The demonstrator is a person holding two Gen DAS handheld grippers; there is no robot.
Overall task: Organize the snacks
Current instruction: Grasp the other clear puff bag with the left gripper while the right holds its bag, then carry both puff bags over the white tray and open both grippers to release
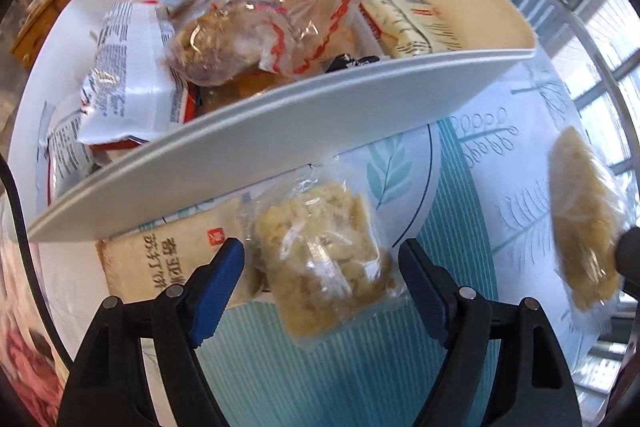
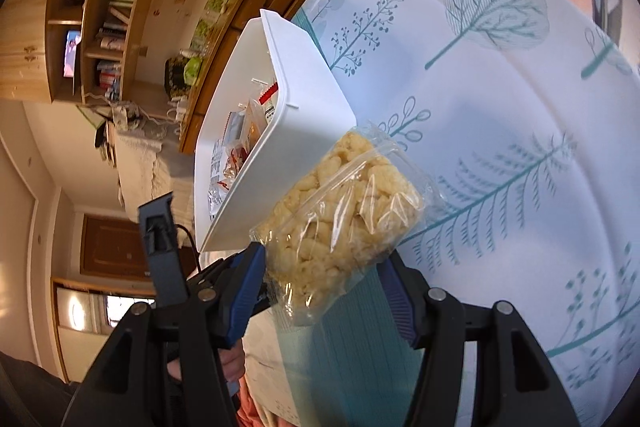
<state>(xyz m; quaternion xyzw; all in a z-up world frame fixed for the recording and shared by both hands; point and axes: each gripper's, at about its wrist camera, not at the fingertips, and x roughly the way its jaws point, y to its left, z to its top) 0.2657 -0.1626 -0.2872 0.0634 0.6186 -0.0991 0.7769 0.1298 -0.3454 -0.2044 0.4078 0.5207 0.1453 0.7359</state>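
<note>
L gripper (image 1: 320,281) jaws open astride rice-puff pack (image 1: 320,259) at frame centre, drop lower b4 closing; R gripper (image 2: 324,291) clamped on 2nd pack (image 2: 340,219), lift over white bin (image 2: 256,131) rim upper left

Wooden bookshelf (image 2: 100,23) (cluttered) — bright window (image 1: 592,27), door (image 2: 112,247)

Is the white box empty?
No, the white box is full of snack packets, with a clear bag of crumbly snack lying on top.

Left wrist view looks steeply down, close over the table (image 1: 500,155); right view angles lower across it; both share the white bin (image 1: 248,147).
</note>
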